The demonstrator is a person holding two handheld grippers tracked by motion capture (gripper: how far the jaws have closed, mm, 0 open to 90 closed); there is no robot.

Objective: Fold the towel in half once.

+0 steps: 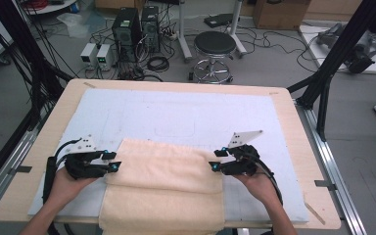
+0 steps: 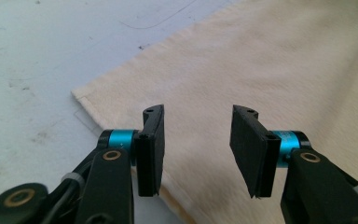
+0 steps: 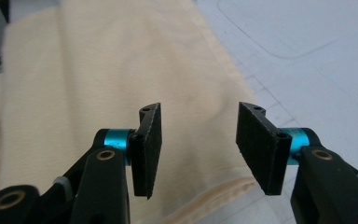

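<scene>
A cream towel [image 1: 164,183] lies folded on the pale blue mat [image 1: 176,115], with its near part hanging over the table's front edge. My left gripper [image 1: 112,161] sits at the towel's left edge, jaws open and nothing between them. In the left gripper view the open gripper [image 2: 198,149] hovers over the towel [image 2: 270,79] near its corner. My right gripper [image 1: 216,160] is at the towel's right edge, also open. The right gripper view shows that gripper [image 3: 198,149] above the towel [image 3: 98,79] by its hemmed border.
The mat covers most of a wooden table [image 1: 61,105]. Bare mat stretches beyond the towel toward the far edge. Past the table stand a black stool [image 1: 214,46], computer towers [image 1: 127,32] and cables on the floor. Black frame posts [image 1: 340,54] rise at the right.
</scene>
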